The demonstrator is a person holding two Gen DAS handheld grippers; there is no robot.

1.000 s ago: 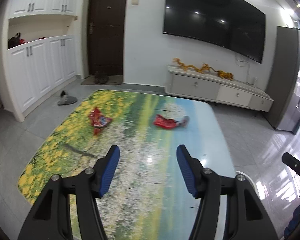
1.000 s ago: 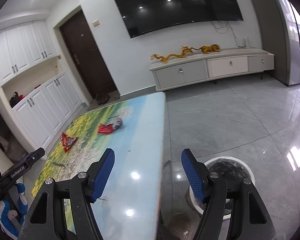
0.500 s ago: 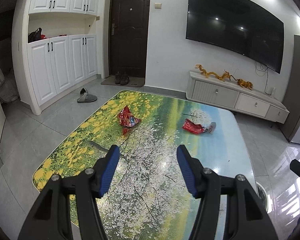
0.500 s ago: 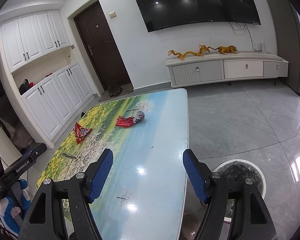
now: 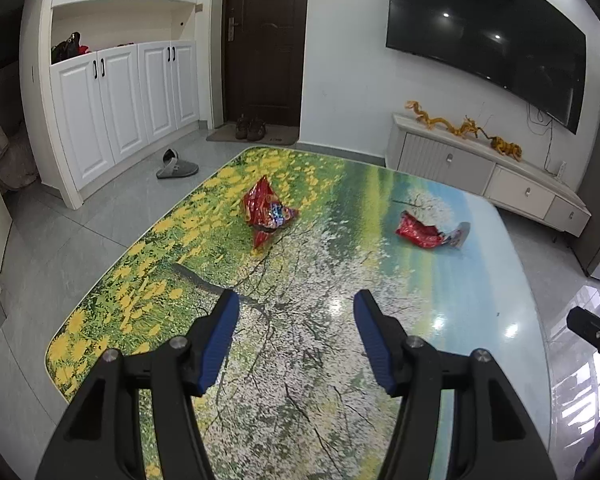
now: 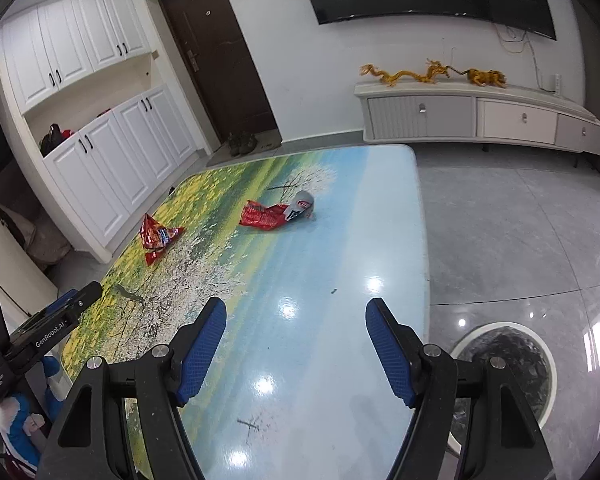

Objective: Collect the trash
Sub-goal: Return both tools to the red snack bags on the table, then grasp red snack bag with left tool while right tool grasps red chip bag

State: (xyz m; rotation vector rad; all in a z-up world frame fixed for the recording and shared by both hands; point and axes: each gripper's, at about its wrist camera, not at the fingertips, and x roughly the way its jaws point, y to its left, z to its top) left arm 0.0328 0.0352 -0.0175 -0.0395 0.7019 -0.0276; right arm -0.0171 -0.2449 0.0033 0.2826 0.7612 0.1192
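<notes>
Lying on table (image 5: 480, 264): two wrappers (image 5: 266, 212) (image 5: 424, 234).

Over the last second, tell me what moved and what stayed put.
Both cameras swung: the left gripper turned leftward over the landscape-printed table, and the right gripper swung left off the floor onto the table. Neither grasped nor released anything; both sets of fingers remain open and empty. The crumpled red snack bag, the flattened red wrapper with a grey end and the white-rimmed trash bin kept their places.
</notes>
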